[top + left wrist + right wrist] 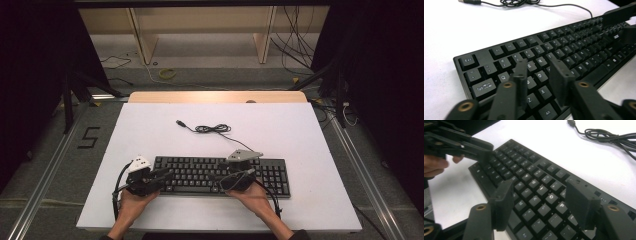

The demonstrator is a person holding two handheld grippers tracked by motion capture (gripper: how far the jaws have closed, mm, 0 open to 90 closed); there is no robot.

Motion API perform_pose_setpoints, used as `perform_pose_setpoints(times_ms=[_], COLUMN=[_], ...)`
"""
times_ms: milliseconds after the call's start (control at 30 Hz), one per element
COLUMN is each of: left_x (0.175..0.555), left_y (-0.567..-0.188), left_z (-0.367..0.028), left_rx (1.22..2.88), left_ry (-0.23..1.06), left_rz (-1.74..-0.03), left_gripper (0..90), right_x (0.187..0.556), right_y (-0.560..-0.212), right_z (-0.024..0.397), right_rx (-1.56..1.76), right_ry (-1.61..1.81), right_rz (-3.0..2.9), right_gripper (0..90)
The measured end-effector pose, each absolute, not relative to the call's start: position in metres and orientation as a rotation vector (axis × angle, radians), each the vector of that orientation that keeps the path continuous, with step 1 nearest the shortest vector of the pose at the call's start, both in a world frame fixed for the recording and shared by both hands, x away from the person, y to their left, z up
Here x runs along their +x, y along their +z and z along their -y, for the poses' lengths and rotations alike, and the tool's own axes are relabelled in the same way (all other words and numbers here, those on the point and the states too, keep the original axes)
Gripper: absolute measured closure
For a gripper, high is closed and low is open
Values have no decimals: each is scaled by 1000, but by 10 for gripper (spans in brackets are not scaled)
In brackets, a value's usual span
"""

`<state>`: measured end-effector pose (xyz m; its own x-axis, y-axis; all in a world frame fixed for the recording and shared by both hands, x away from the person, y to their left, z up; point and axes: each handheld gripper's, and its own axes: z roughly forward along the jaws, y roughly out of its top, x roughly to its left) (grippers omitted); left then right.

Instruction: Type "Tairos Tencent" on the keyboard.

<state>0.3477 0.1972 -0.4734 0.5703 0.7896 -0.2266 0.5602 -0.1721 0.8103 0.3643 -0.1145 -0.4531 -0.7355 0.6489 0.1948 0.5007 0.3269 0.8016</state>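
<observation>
Black jaws of the left gripper [537, 75] parted, gripping nothing, poised just over the keyboard [554, 57] at its letter rows near the Tab end; jaws of the right gripper [544, 207] spread wider, likewise empty, above the keys further along, toward the number-pad end. Seen from the high view: left gripper [162, 175] and right gripper [240, 176] both angled inward over the near edge of the keyboard [200, 167], which lies directly beneath them on the white table [300, 130]. Beyond the tips, past the far edge of the board, its cable [212, 129] coiled loosely, plug end lying free. Probably the approach stage — lining up on the board, no hold taken yet; next move likely calls for lowering each pair of jaws squarely — whether to press keys or to clamp the casing cannot be told.
</observation>
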Motion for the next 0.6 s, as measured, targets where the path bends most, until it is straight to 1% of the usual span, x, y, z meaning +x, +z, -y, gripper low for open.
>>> perform_pose_setpoints(times_ms=[133,367,400,433,600], left_x=[350,352,352,353,355], left_y=[-475,-475,-476,-476,-477], left_z=[-197,-195,-195,-193,-190], left_rx=[1874,1893,1896,1906,1933], left_ry=[295,292,294,295,293], left_rz=[-1104,-1113,-1117,-1115,-1124], left_gripper=[762,864,864,886,889], right_x=[359,353,352,349,344], right_y=[-451,-449,-449,-449,-448], right_z=[118,122,124,126,132], right_rx=[1043,1033,1027,1021,1008], right_ry=[1384,1402,1402,1415,1428], right_rz=[-2406,-2403,-2402,-2396,-2392], right_gripper=[351,326,324,324,312])
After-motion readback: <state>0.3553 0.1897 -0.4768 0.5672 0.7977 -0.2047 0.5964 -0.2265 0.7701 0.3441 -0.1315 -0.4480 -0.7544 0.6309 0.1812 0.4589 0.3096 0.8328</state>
